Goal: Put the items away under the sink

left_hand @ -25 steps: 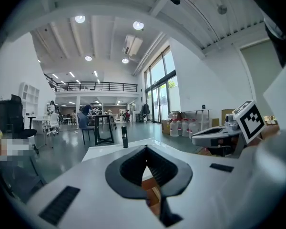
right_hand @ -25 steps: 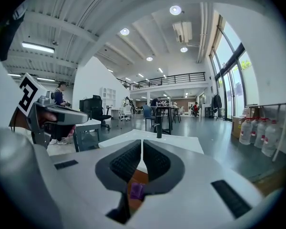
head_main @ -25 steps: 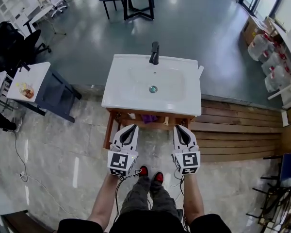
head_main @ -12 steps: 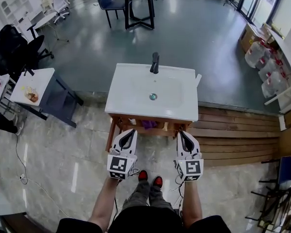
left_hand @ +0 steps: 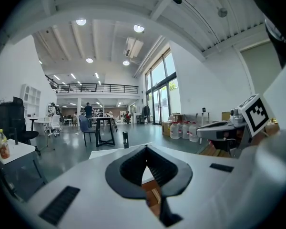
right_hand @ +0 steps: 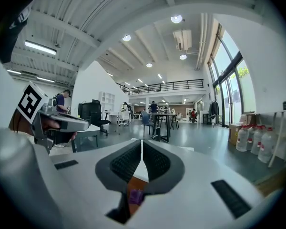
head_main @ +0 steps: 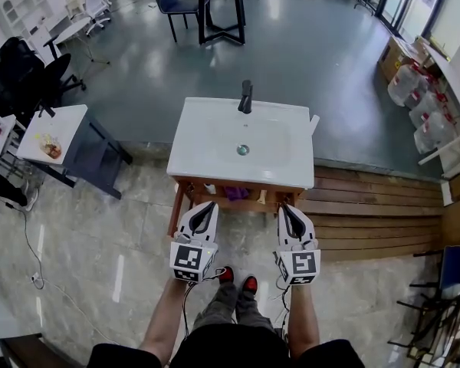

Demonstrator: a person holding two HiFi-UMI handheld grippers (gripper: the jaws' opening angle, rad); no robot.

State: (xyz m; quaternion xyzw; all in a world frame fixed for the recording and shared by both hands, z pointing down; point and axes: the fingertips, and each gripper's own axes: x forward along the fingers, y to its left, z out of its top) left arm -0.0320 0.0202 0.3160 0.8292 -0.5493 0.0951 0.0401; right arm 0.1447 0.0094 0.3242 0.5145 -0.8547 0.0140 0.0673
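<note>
Since a second ago both tongs have risen slightly in front of the sink (head_main: 215,148). Under it, a purple item (head_main: 235,193) lies on the wooden shelf (head_main: 253,201), with small pale things beside it that are too small to tell. On the sink's far rim stands a black faucet (head_main: 246,96). Left tongs (head_main: 208,205) and right tongs (head_main: 285,208) hang side by side just short of the shelf, apart from each other. Each pair is closed tip to tip and holds nothing. Below them are red-toed shoes (head_main: 238,278) on the marble floor (head_main: 100,228).
</note>
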